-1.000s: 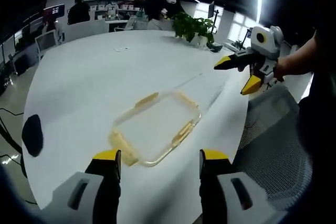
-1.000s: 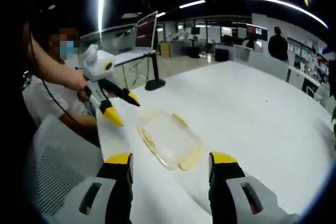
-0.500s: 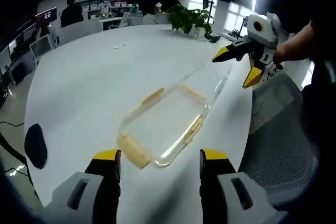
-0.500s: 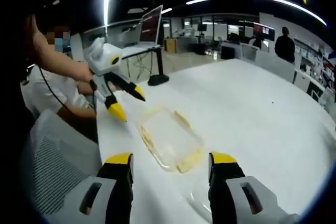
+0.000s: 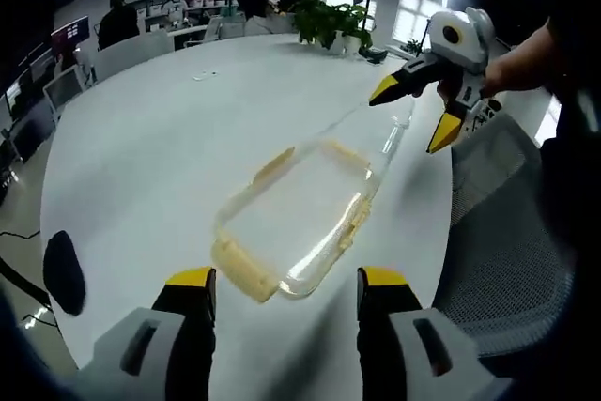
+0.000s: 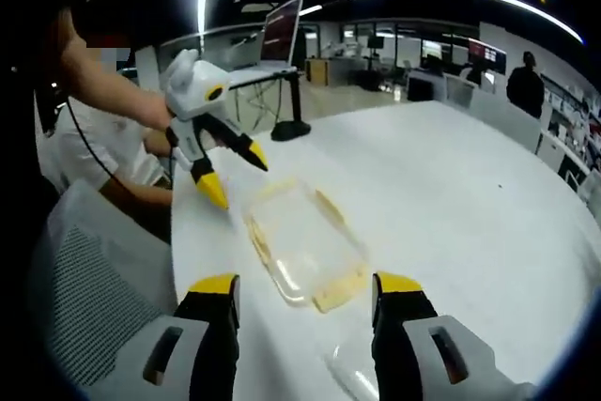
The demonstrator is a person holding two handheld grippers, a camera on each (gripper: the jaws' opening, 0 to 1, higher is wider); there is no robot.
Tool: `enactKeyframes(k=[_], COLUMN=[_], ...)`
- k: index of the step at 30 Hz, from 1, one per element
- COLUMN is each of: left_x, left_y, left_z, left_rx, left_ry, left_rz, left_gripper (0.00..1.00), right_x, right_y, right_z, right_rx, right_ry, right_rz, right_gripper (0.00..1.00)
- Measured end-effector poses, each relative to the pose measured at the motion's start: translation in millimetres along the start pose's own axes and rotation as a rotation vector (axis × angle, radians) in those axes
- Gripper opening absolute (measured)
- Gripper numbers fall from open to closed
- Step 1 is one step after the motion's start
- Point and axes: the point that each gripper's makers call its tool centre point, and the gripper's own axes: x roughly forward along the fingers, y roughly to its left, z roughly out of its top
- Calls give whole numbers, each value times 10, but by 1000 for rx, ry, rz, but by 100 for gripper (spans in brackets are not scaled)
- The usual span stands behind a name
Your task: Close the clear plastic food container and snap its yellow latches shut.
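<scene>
A: What is seen nearest in the left gripper view?

B: The left gripper (image 5: 285, 293) is seen at the bottom, its jaws set wide and nothing held between them. Just beyond them the container (image 5: 293, 220) is found lying flat on the white bench (image 5: 141, 138), close to the bench's edge.

A: And the latches?

B: Yellow latches (image 5: 241, 269) are seen along the container's sides and ends, splayed outward rather than snapped down. Whether the lid is already seated cannot be told; the plastic is too clear.

A: Where is the other gripper?

B: The right gripper (image 5: 413, 110) is held in the air past the far end of the container, its jaws spread wide and empty. In the right gripper view the same is shown from the other side: the right gripper (image 6: 305, 296) is open at the bottom, a clear piece (image 6: 362, 373) lies between its jaws at the lower edge, possibly the lid, and the container (image 6: 302, 243) lies beyond. The left gripper (image 6: 225, 171) hovers over the container's far corner.

A: Which step is judged to be in hand?

B: The approach is judged to be in hand; nothing is touched yet. Next, the lid must be set squarely if it is not, and each latch pressed down while the container is steadied by the other gripper.

A: Farther off?

B: A chair (image 5: 498, 251), a plant (image 5: 329, 23) and people at desks are seen.
</scene>
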Motion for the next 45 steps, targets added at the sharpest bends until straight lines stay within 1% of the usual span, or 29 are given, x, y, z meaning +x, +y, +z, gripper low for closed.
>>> enactKeyframes(k=[3, 10, 13, 16, 18, 27, 30, 31, 33, 36, 40, 45], left_x=[5, 15, 27, 43, 49, 73, 74, 75, 73, 79, 106, 157], left_y=[19, 47, 55, 78, 80, 140, 161, 152, 175, 197, 193, 177], left_z=[-3, -37, -40, -52, -58, -56, -44, -37, -41, -25, -35, -48], left_rx=[31, 63, 68, 85, 92, 129, 132, 131, 147, 149, 176, 212], left_ry=[10, 34, 33, 44, 52, 79, 82, 81, 94, 99, 119, 144], left_rz=[-7, -15, -22, -24, -27, -48, -56, -67, -68, -79, -88, -111], left_gripper=[61, 61, 62, 61, 61, 62, 62, 62, 62, 62, 62, 62], right_x=[26, 64, 83, 120, 136, 200, 218, 222, 228, 246, 260, 299], right_y=[0, -26, -37, -25, -22, -60, -72, -75, -77, -92, -122, -157], right_z=[-26, -61, -61, -99, -115, -90, -107, -112, -131, -148, -159, -191], right_rx=[-11, -39, -44, -90, -101, -117, -122, -128, -138, -151, -155, -176], right_ry=[16, 39, 45, 69, 79, 99, 109, 113, 121, 132, 142, 173], right_rz=[10, 15, 17, 26, 29, 47, 52, 52, 56, 60, 63, 74], right_gripper=[56, 56, 56, 56, 56, 56, 56, 56, 56, 56, 56, 56])
